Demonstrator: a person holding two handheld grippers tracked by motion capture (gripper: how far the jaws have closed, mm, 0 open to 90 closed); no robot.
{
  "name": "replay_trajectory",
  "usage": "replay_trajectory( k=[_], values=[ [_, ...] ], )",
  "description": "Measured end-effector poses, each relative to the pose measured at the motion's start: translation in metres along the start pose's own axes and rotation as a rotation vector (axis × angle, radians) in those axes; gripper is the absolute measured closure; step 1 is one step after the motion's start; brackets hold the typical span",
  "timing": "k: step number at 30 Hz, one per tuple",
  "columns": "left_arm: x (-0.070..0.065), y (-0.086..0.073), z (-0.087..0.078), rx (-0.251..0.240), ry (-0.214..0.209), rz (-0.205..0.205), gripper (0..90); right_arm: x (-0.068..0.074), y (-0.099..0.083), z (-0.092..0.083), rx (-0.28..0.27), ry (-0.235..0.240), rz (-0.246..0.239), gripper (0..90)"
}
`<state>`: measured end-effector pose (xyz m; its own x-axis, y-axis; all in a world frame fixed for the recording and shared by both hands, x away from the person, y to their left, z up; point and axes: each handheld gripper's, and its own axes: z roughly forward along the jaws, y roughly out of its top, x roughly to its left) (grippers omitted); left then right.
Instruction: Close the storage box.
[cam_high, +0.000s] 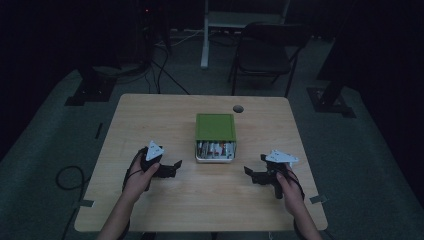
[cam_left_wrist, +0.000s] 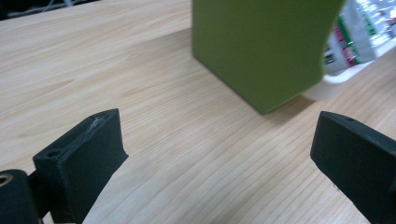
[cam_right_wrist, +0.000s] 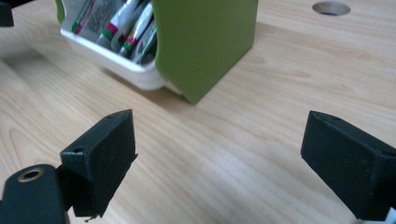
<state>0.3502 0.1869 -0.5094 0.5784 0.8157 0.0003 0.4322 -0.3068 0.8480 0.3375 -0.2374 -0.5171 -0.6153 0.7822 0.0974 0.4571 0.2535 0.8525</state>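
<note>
The green box with a white inner tray of sachets (cam_high: 215, 136) sits mid-worktop (cam_high: 200, 200). Left tool (cam_high: 172, 167) and right tool (cam_high: 251, 174) flank it, jaws spread. Probably best: one tool steadies the green sleeve while the other draws the tray nearward squarely.

A: Where is there free room on the tabletop (cam_high: 150, 210)?

B: The whole near strip along the front edge is bare wood, and so are the left and right edges. The only obstacle is the green box (cam_high: 215, 127) with its white drawer (cam_high: 214, 156) pulled out toward the front edge, sitting mid-table.

A: Do the grippers have a way in?

B: Yes. The left gripper (cam_high: 173, 166) and the right gripper (cam_high: 250, 172), both with jaws spread wide, flank the drawer, each well apart from it with bare wood between. Behind the box, near the back edge, there is a round hole (cam_high: 238, 108) in the tabletop.
</note>
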Motion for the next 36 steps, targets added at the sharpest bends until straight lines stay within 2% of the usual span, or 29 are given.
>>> replay_trajectory(
  k=[3, 7, 13, 19, 20, 22, 29, 34, 36],
  values=[
    [0.002, -0.004, -0.003, -0.002, 0.005, -0.014, 3.1, 0.000, -0.005, -0.003, 0.010, -0.002, 0.005, 9.7],
    [0.005, -0.008, -0.007, 0.008, 0.018, -0.018, 3.0, 0.003, -0.010, -0.005, 0.035, 0.001, -0.017, 9.7],
    [0.012, -0.018, -0.014, 0.019, 0.058, -0.049, 3.0, 0.008, -0.022, -0.008, 0.056, 0.012, -0.019, 9.8],
    [0.017, -0.023, -0.019, 0.026, 0.075, -0.072, 3.0, 0.011, -0.031, -0.008, 0.094, 0.014, -0.029, 9.7],
    [0.019, -0.026, -0.022, 0.030, 0.090, -0.089, 3.0, 0.012, -0.033, -0.008, 0.100, 0.014, -0.030, 9.7],
    [0.021, -0.028, -0.024, 0.037, 0.105, -0.096, 3.1, 0.013, -0.037, -0.008, 0.112, 0.020, -0.029, 9.7],
    [0.031, -0.037, -0.034, 0.035, 0.140, -0.132, 3.1, 0.014, -0.042, -0.009, 0.128, 0.017, -0.027, 9.8],
    [0.035, -0.044, -0.039, 0.071, 0.167, -0.142, 3.1, 0.015, -0.043, -0.008, 0.168, 0.022, -0.029, 9.7],
    [0.037, -0.045, -0.042, 0.071, 0.180, -0.150, 3.1, 0.015, -0.043, -0.007, 0.180, 0.024, -0.033, 9.8]
  ],
)
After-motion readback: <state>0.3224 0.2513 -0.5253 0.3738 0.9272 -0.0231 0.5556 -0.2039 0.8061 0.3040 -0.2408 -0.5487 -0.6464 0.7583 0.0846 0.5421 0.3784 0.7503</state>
